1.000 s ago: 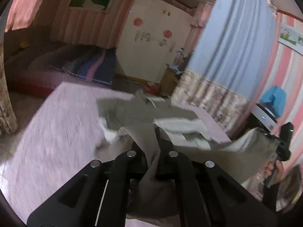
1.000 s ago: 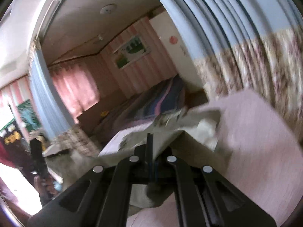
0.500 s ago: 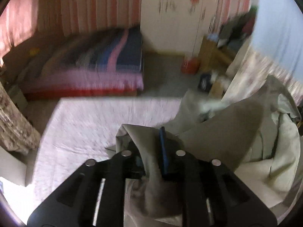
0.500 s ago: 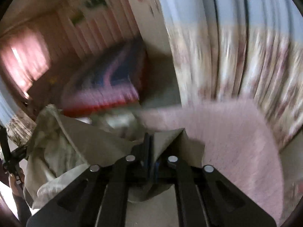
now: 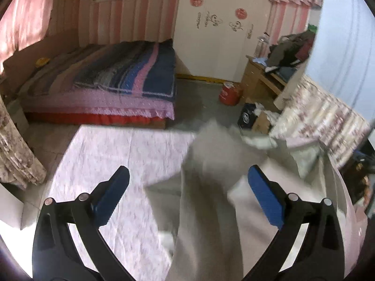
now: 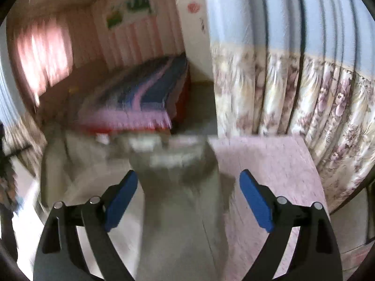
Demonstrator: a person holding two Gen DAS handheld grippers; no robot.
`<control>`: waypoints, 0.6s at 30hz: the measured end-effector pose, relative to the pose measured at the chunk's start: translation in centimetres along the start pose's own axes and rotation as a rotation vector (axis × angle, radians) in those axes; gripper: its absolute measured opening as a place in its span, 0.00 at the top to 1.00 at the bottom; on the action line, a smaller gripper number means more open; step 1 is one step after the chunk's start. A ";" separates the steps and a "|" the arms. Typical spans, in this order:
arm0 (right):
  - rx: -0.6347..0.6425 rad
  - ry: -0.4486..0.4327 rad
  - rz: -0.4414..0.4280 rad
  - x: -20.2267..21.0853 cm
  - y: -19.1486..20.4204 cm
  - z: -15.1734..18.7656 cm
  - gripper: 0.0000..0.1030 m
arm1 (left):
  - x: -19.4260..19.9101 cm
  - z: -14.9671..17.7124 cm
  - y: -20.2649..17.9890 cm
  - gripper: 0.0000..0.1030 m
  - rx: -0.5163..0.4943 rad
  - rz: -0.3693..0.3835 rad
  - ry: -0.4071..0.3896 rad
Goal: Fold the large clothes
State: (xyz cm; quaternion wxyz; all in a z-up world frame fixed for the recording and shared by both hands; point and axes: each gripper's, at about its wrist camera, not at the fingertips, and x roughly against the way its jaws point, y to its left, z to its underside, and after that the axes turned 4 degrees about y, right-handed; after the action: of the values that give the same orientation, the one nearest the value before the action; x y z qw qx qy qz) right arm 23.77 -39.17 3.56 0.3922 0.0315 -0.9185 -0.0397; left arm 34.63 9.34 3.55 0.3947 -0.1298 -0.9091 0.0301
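A large grey-beige garment (image 5: 211,187) lies blurred on the pink-covered table (image 5: 105,164), running from between my left fingers toward the far edge. My left gripper (image 5: 188,180) is open wide, its blue pads (image 5: 264,194) on either side of the cloth, not touching it. In the right wrist view the same garment (image 6: 182,199) runs between the open fingers of my right gripper (image 6: 187,182), blue pads (image 6: 255,199) apart. The cloth looks loose and in motion.
A bed with a striped blue and pink blanket (image 5: 112,79) stands beyond the table. A floral curtain (image 6: 316,98) hangs close on the right. A wooden desk with piled clothes (image 5: 276,70) and a red bucket (image 5: 228,93) are by the white wardrobe.
Both grippers were shut on the garment and holding it up; now both have opened wide and the cloth has dropped out onto the table.
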 end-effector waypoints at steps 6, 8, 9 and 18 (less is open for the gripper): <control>0.097 0.185 0.083 -6.1 0.6 2.4 0.14 | -4.0 5.6 -0.5 0.03 -0.002 0.044 0.165; 0.088 0.254 0.110 -8.2 0.4 2.7 0.14 | -6.2 6.1 -0.9 0.03 -0.012 0.025 0.204; 0.075 0.273 0.113 -9.0 0.4 2.9 0.14 | -7.5 6.0 -1.3 0.07 -0.010 0.024 0.225; 0.050 -0.018 0.030 -4.7 1.8 0.7 0.92 | -7.7 6.9 2.0 0.99 0.150 0.097 0.154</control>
State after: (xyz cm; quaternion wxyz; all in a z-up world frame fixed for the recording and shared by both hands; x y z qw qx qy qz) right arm 26.46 -36.98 -0.08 0.3837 0.0273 -0.9230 -0.0111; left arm 35.06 9.59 -6.94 0.4702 -0.1457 -0.8639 0.1069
